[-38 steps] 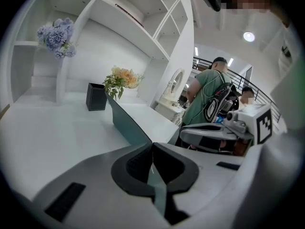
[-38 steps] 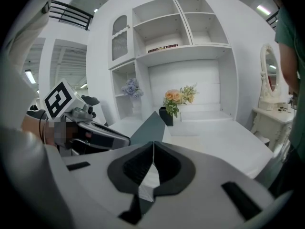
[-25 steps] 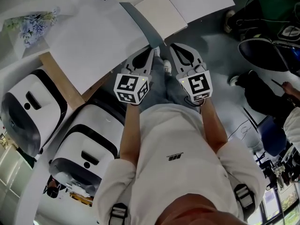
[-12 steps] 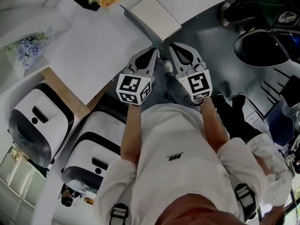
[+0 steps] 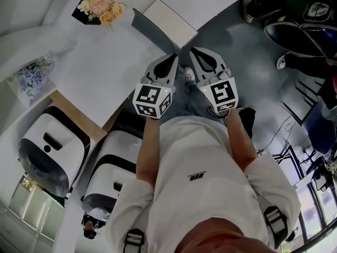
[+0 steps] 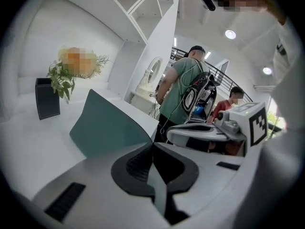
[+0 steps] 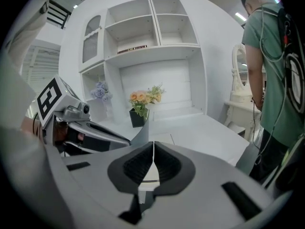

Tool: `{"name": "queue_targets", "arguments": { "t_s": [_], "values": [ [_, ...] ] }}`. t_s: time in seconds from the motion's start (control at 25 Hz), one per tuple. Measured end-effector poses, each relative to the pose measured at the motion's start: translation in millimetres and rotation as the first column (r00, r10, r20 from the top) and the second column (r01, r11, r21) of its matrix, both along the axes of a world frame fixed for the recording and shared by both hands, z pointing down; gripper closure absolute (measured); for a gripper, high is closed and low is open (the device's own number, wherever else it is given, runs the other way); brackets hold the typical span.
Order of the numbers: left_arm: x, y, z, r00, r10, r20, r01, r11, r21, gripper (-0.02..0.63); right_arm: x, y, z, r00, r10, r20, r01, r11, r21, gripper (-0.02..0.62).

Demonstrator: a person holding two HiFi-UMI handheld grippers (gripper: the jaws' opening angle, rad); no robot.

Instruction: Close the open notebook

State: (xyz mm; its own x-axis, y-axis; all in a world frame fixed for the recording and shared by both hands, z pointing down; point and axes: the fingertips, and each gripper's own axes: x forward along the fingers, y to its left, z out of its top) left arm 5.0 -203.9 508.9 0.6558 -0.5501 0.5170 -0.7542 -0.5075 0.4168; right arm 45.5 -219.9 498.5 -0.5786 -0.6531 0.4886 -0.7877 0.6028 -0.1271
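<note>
Jaws together and empty, the left gripper (image 5: 173, 57) and right gripper (image 5: 194, 52) sit mid-frame, just below the open notebook (image 5: 170, 21) on the worktop (image 5: 105, 62). Flowers (image 5: 103, 4) stand upper left.

White tabletop surface (image 5: 105, 73) far left, glossy grey floor (image 5: 237, 57) to its right, white built-in wall shelves (image 7: 152, 32) beyond, round ceiling lights (image 6: 230, 34), white-and-black rounded machines (image 5: 50, 154) near left
</note>
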Motion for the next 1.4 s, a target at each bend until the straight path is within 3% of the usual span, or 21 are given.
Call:
{"name": "queue_targets", "arguments": {
  "t_s": [1.4],
  "values": [
    [58.2,-43.4,42.6,0.980,0.199,0.019,-0.197,0.977,-0.086,0.606,60.9,-27.6,40.7,0.975,0.220,-0.029,-0.222,0.970,-0.099,0.598]
  ]
}}
